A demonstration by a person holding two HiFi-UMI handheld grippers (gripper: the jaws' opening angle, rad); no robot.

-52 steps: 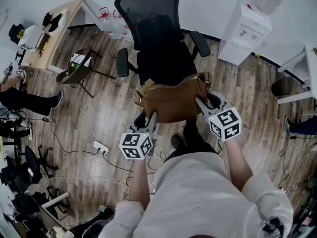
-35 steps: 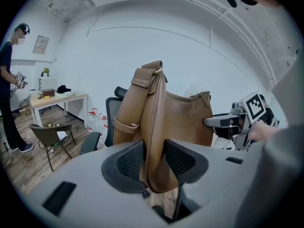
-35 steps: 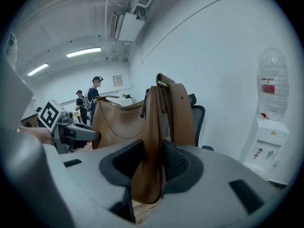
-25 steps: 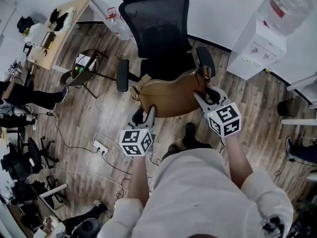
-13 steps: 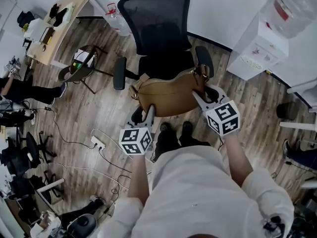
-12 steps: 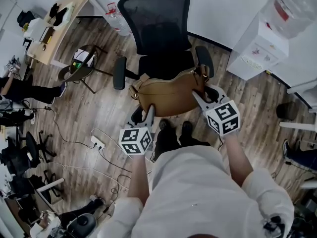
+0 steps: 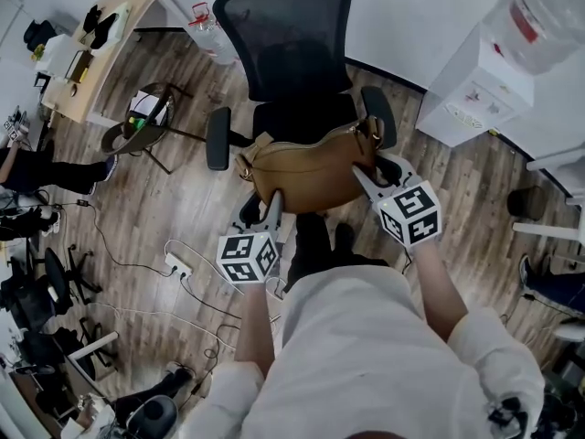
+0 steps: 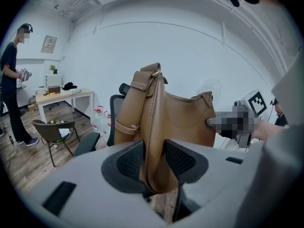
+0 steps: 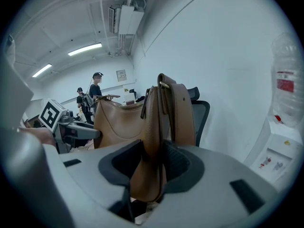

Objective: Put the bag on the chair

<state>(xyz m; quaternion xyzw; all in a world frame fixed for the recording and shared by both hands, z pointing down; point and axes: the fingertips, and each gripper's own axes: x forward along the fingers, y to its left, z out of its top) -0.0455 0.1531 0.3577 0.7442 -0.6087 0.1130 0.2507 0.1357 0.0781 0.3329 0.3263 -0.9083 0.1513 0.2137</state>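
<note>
**Bag held over the chair by both claws**

Head view: the tan bag (image 7: 306, 174) hangs over the seat of the black chair (image 7: 285, 39), with the left claw (image 7: 272, 207) and right claw (image 7: 364, 177) at its two ends.
Left gripper view: the pads pinch the bag's edge.
Right gripper view: the pads clamp the other end.

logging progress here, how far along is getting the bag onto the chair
Done: the tan bag is picked up, with the left tool and right tool clamped on its two ends. In hand: it hangs over the front of the chair seat. Left: lower it onto the seat and release.
</note>
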